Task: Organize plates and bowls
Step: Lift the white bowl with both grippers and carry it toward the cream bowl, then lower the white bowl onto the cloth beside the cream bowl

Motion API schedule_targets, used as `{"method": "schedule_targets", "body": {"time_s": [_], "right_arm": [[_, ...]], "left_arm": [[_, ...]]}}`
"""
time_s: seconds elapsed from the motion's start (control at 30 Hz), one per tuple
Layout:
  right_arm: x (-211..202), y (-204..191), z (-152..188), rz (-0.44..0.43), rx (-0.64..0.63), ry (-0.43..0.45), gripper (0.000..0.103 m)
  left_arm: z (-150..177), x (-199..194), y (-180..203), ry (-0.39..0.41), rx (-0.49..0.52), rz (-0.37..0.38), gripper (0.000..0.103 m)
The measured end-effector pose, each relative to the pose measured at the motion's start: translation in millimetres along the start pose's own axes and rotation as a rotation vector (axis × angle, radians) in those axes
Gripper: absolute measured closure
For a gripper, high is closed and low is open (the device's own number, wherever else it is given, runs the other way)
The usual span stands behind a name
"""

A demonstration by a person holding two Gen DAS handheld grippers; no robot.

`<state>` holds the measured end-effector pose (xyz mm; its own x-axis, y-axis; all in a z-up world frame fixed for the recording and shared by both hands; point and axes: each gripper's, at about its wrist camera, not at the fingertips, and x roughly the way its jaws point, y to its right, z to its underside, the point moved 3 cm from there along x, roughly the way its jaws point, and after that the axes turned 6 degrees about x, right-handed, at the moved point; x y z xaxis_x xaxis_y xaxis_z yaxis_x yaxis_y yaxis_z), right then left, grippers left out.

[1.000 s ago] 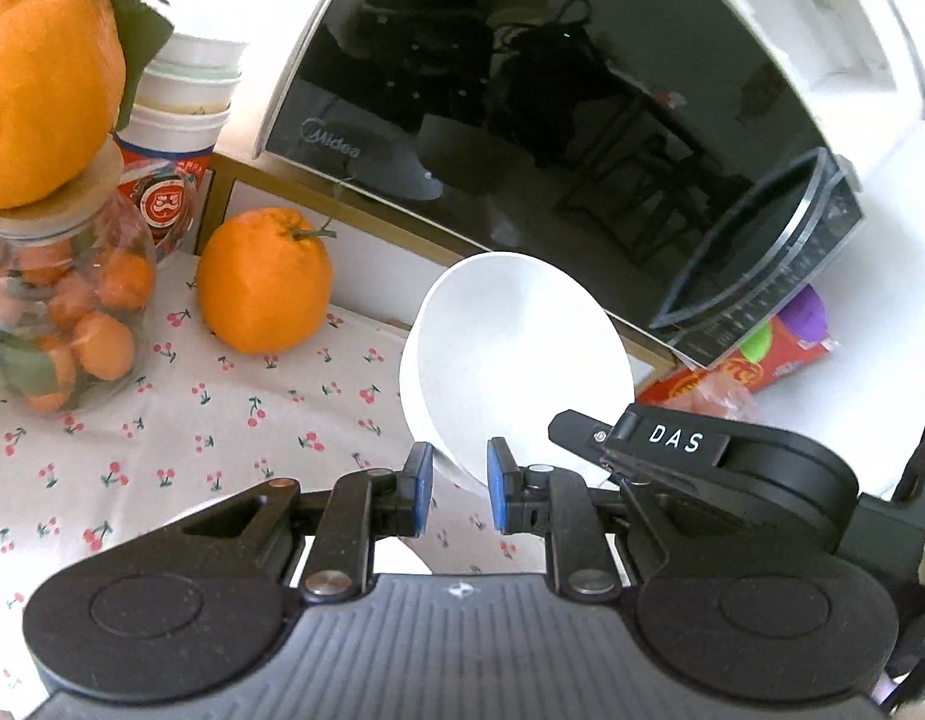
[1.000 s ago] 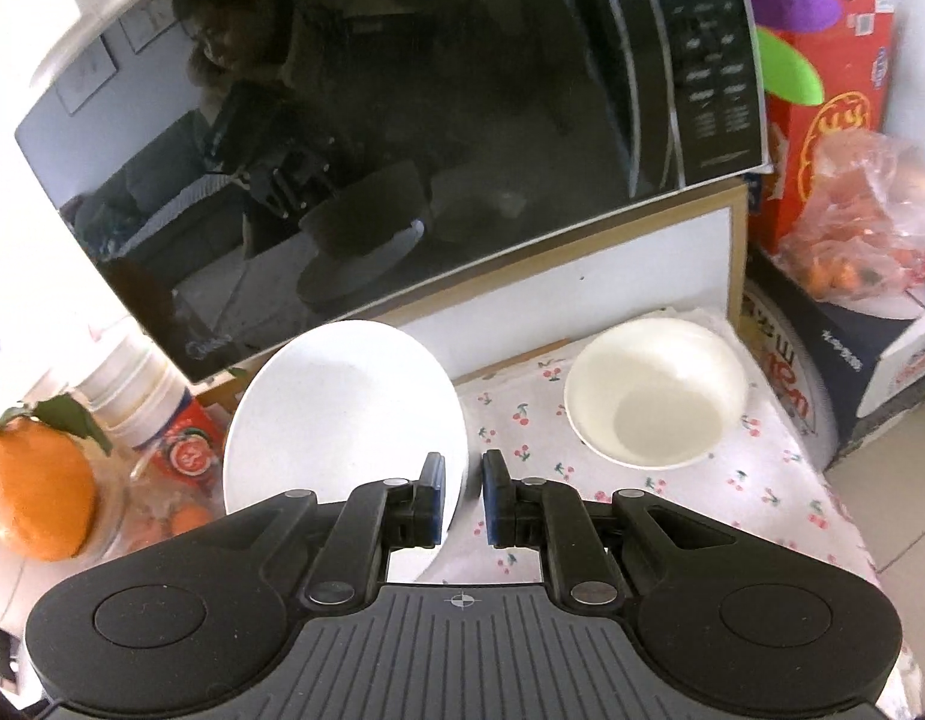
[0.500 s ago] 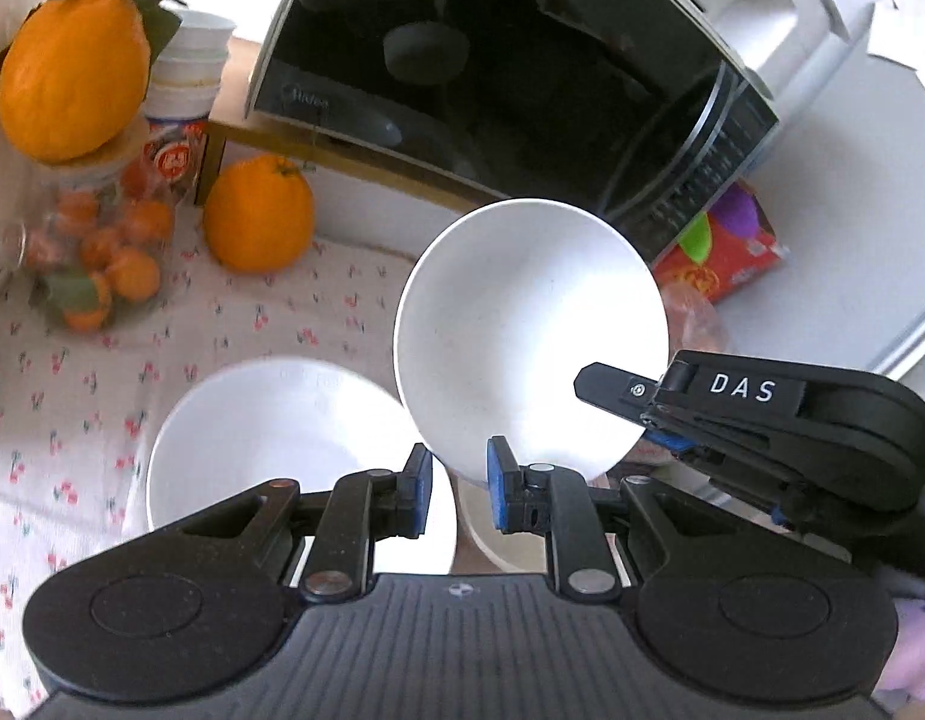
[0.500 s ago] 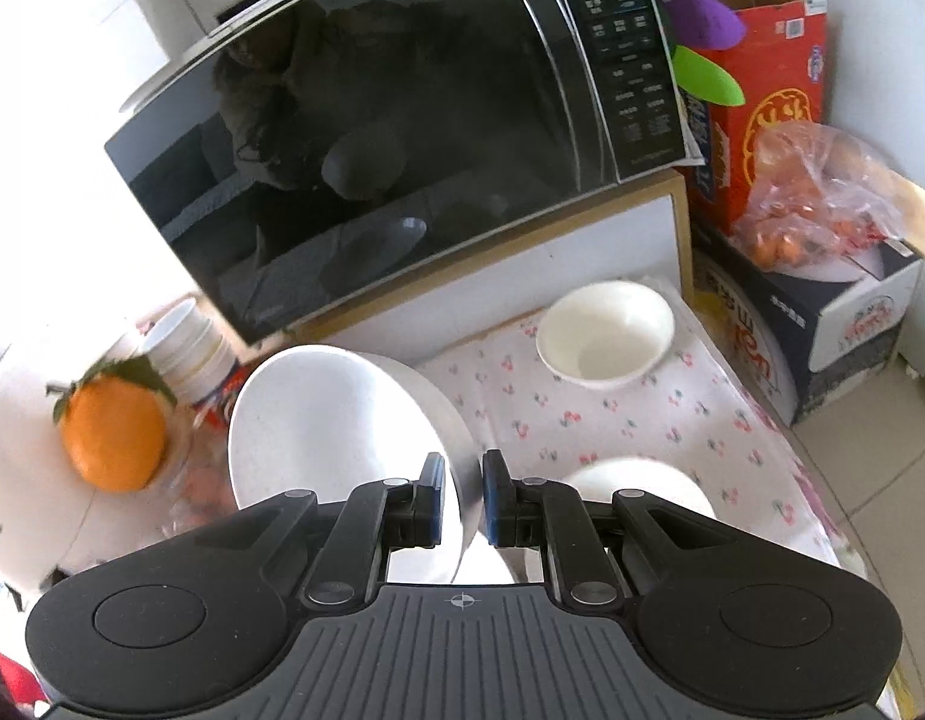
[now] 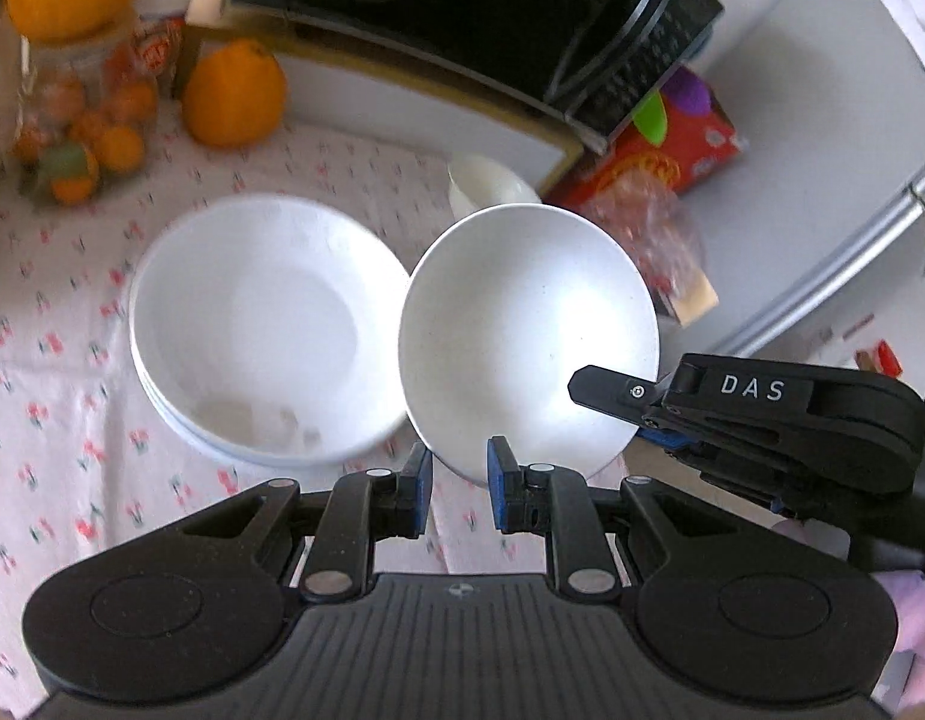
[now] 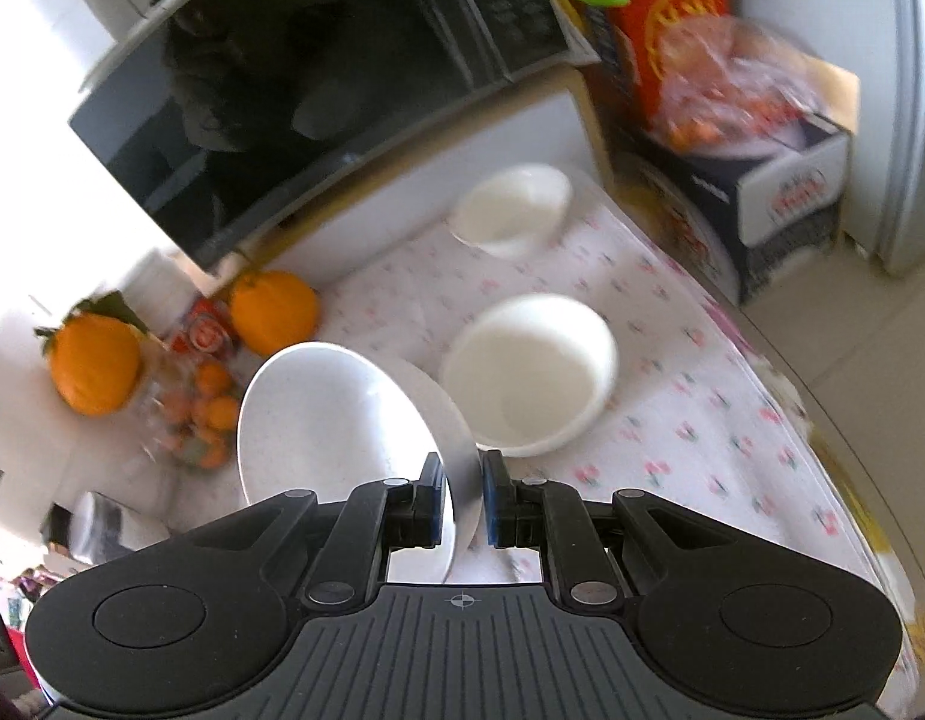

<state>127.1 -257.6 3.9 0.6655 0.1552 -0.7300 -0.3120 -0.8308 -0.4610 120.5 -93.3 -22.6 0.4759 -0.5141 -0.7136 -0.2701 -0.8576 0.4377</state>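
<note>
A white plate (image 5: 528, 336) hangs tilted above the table, gripped by both hands' tools. My left gripper (image 5: 459, 480) is shut on its lower rim. My right gripper (image 5: 630, 414) is clamped on its right edge; in the right wrist view the same gripper (image 6: 462, 498) pinches the plate (image 6: 336, 420) edge-on. A stack of white plates (image 5: 258, 324) lies on the cloth just left of the held plate. A large white bowl (image 6: 531, 372) and a smaller bowl (image 6: 510, 207) sit further right and back.
A black microwave (image 5: 462, 18) stands on a shelf behind the cherry-print tablecloth (image 5: 72, 450). An orange (image 5: 234, 93) and a jar of small oranges (image 5: 72, 138) are at the back left. A red box (image 5: 672, 138) and a bag of fruit (image 6: 732, 96) are off the table's right end.
Both grippers have drawn back from the microwave with the plate between them. The plate stack and the large bowl have come into view below.
</note>
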Motion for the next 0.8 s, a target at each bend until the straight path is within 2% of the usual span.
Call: {"method": "schedule_targets", "body": {"time_s": [0.2,0.47,0.8], "right_arm": [[-1,30,10,0.055,0.045,-0.042,0.09],[21,62,19,0.123,0.121,-0.156,0.089],[37,81,22,0.163,0.178,-0.224,0.089]], "left_arm": [[14,17,7,-0.068,-0.015,0.06,0.086],[23,40,11,-0.127,-0.029,0.074,0.085],[31,56,15,-0.187,-0.011,0.069,0.085]]}}
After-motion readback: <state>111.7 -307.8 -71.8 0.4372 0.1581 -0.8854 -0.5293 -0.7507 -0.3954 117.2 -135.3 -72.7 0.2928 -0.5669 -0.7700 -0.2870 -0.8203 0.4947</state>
